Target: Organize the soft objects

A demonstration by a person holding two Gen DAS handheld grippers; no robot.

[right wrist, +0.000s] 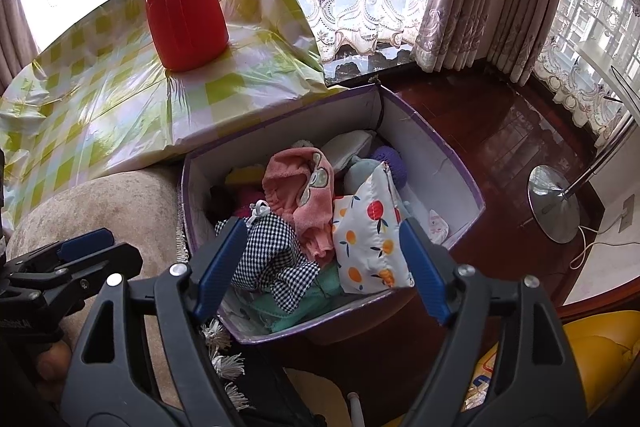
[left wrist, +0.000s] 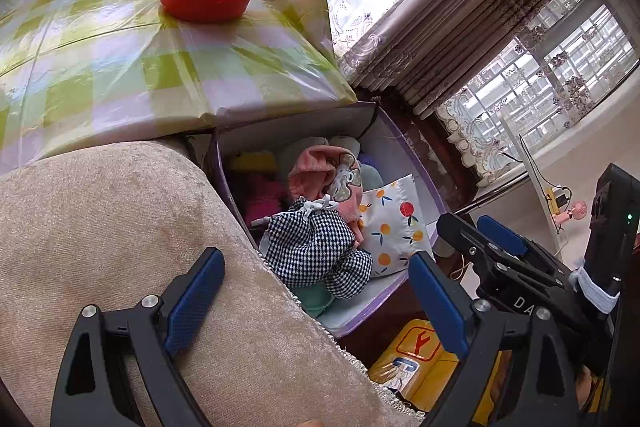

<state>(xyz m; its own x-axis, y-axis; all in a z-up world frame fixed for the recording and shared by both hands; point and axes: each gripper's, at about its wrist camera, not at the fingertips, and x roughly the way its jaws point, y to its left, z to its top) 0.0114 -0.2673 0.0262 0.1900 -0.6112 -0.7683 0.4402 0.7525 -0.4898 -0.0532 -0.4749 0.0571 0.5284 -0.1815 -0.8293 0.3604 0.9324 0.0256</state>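
Right tool (right wrist: 320,267) open over box (right wrist: 460,163), lamp base (right wrist: 554,205) only there

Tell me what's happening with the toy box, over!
Left gripper open, empty. Right gripper open, empty, over the purple box. Box full of soft things: checked pouch, pink cloth, fruit-print cushion. Nothing in the way.

Each tool (right wrist: 322,269) has 2 black triangular-cutout arms, silver screws and textured blue fingers (right wrist: 424,273).
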